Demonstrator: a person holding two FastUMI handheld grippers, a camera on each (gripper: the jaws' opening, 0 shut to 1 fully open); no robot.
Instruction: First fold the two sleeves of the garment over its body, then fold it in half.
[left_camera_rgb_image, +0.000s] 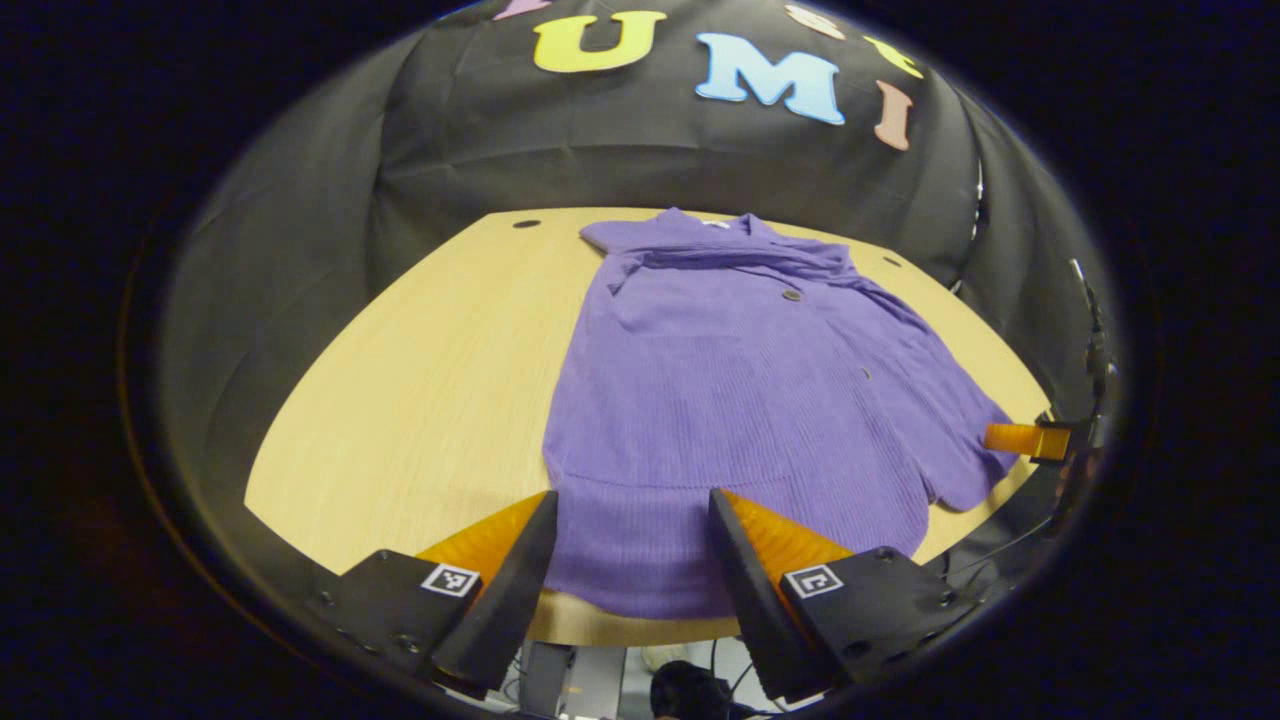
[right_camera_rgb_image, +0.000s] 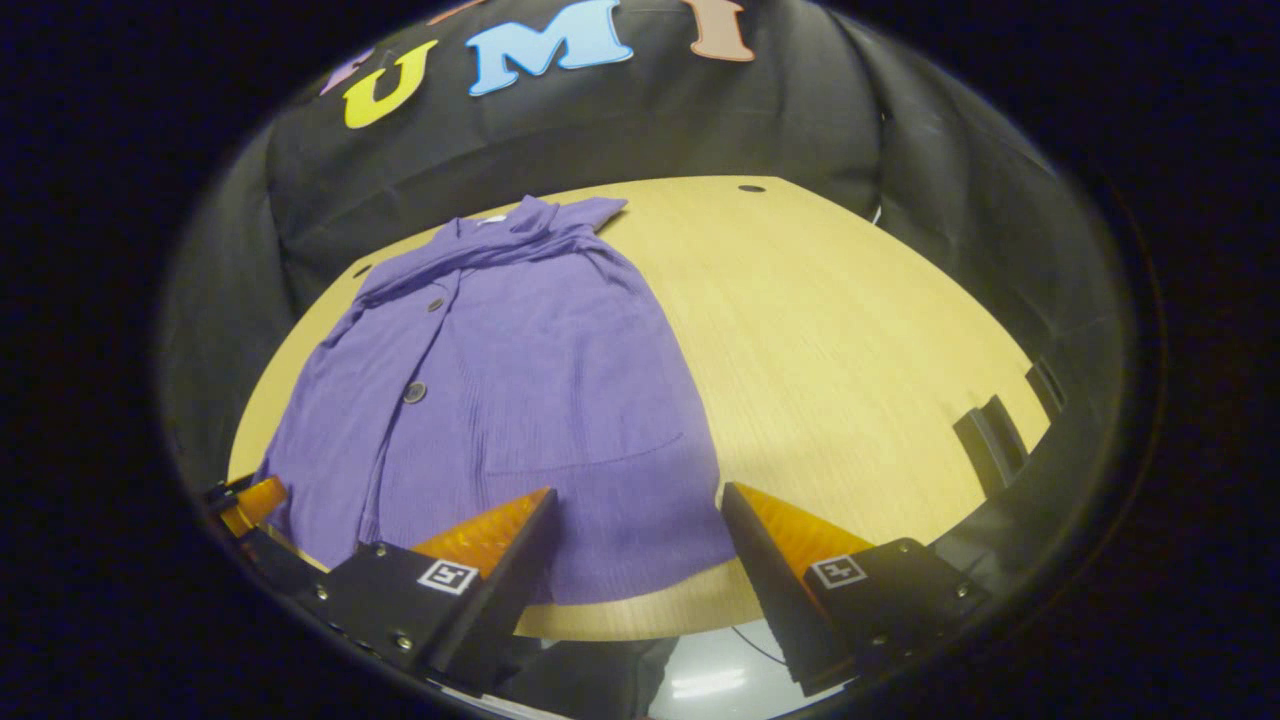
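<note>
In the left gripper view, the left gripper (left_camera_rgb_image: 632, 545) sits at the bottom with its two fingers wide apart. Nothing is held between them. They hang over the near hem of a purple cardigan (left_camera_rgb_image: 740, 400). The cardigan lies flat on a light wooden table (left_camera_rgb_image: 420, 390), with its collar at the far side and its buttons (left_camera_rgb_image: 792, 295) facing up. Its sleeves look folded in over the body already. At the far right edge, a bit of the other gripper (left_camera_rgb_image: 1030, 440) peeks in beside the cardigan's corner.

In the right gripper view, the right gripper (right_camera_rgb_image: 640, 540) is at the bottom, and its fingers are wide apart too, holding nothing. They hover above the cardigan's (right_camera_rgb_image: 520, 400) near hem. The cardigan covers the left part of the table (right_camera_rgb_image: 850, 350). At the far left, a bit of the left gripper (right_camera_rgb_image: 245, 505) shows by the cardigan's edge.
</note>
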